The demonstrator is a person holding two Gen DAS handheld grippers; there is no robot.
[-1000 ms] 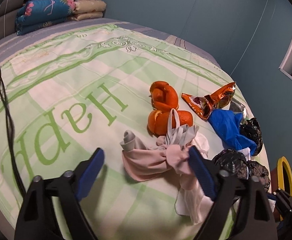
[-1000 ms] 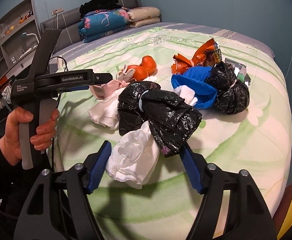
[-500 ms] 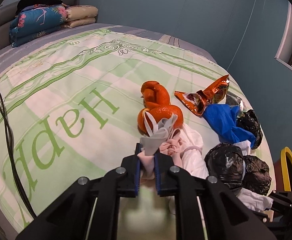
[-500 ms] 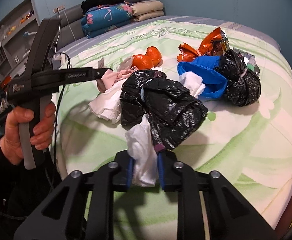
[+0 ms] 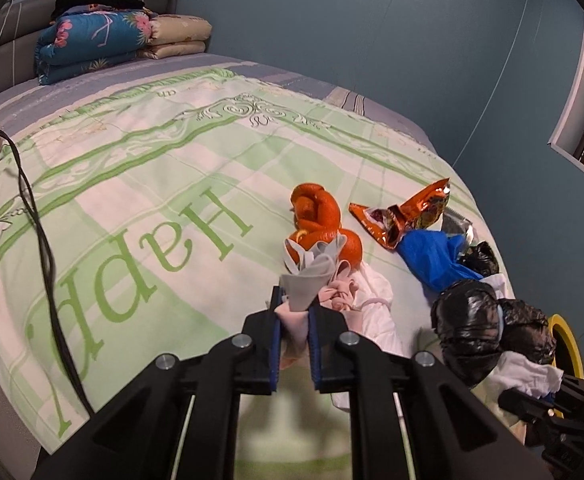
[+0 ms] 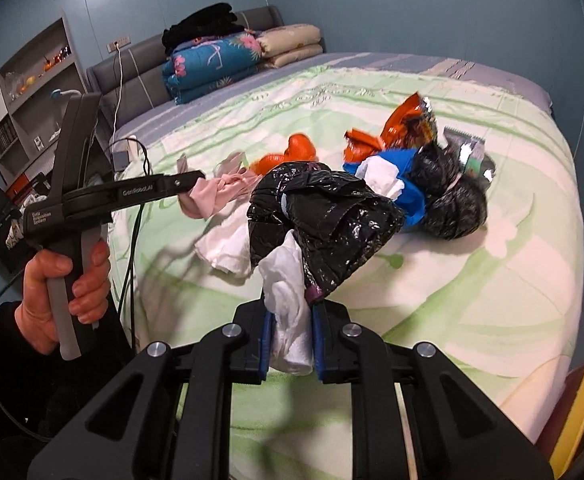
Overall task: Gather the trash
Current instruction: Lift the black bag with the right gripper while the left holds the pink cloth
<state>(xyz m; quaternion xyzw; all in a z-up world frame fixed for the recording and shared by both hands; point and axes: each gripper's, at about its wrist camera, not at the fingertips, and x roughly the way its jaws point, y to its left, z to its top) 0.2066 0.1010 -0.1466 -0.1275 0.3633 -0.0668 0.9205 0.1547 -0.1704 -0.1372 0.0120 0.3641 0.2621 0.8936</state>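
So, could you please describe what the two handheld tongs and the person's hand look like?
Both tongs, left and right, are matte black frames with silver bolts and blue finger pads. The left unit has a grey trigger handle, white "GenRobot.AI" and "Data Acquisition System" lettering and a trailing black cable. The bare left hand emerges from a black sleeve.

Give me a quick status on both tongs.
Left tongs shut on pink cloth wad. Right tongs shut on white tissue under black bag. Nothing blocking.
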